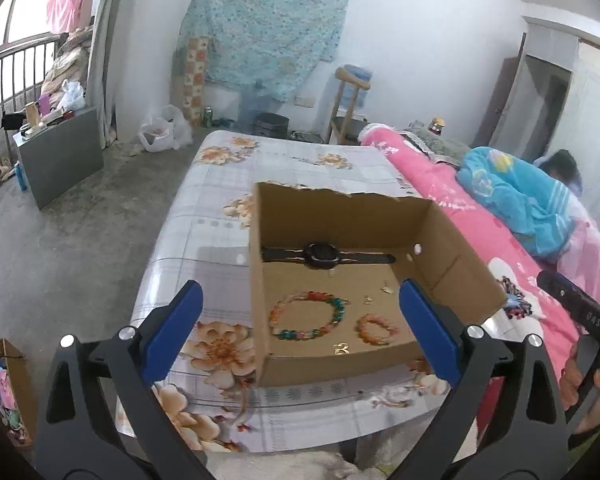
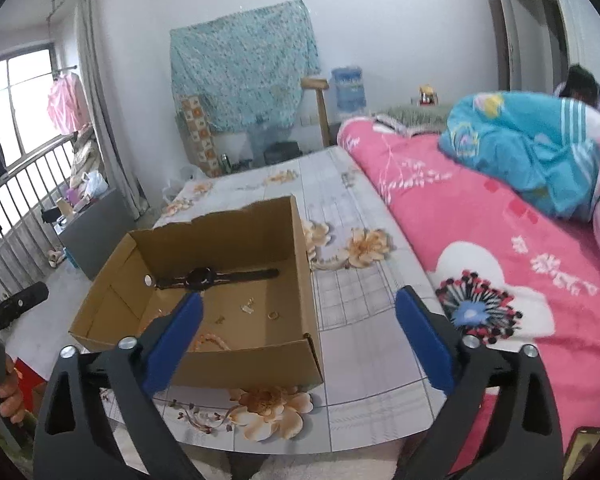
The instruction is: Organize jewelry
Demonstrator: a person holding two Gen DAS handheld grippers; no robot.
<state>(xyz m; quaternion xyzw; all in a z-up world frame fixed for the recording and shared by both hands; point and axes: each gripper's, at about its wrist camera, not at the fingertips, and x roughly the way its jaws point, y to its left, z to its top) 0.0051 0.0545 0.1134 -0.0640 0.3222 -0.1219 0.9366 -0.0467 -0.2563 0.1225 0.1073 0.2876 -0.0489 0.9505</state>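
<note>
An open cardboard box (image 1: 452, 248) (image 2: 260, 364) stands on a table with a floral cover (image 1: 220, 216) (image 2: 364, 280). Inside lie a black watch (image 1: 322, 255) (image 2: 202, 277), a large multicoloured bead bracelet (image 1: 308, 315), a small orange bead bracelet (image 1: 376, 330) (image 2: 212, 342), a gold ring (image 2: 273, 314) and small gold pieces (image 1: 342, 348). My left gripper (image 1: 300, 328) is open, raised in front of the box, with nothing between its blue pads. My right gripper (image 2: 300, 332) is open too, empty, over the box's near right corner.
A bed with a pink quilt (image 2: 480, 240) and a blue blanket (image 2: 532, 148) borders the table's right side. A person's head (image 2: 584, 84) shows beyond the blanket. A grey cabinet (image 1: 60, 156) and a metal railing (image 1: 4, 80) stand left, across the concrete floor.
</note>
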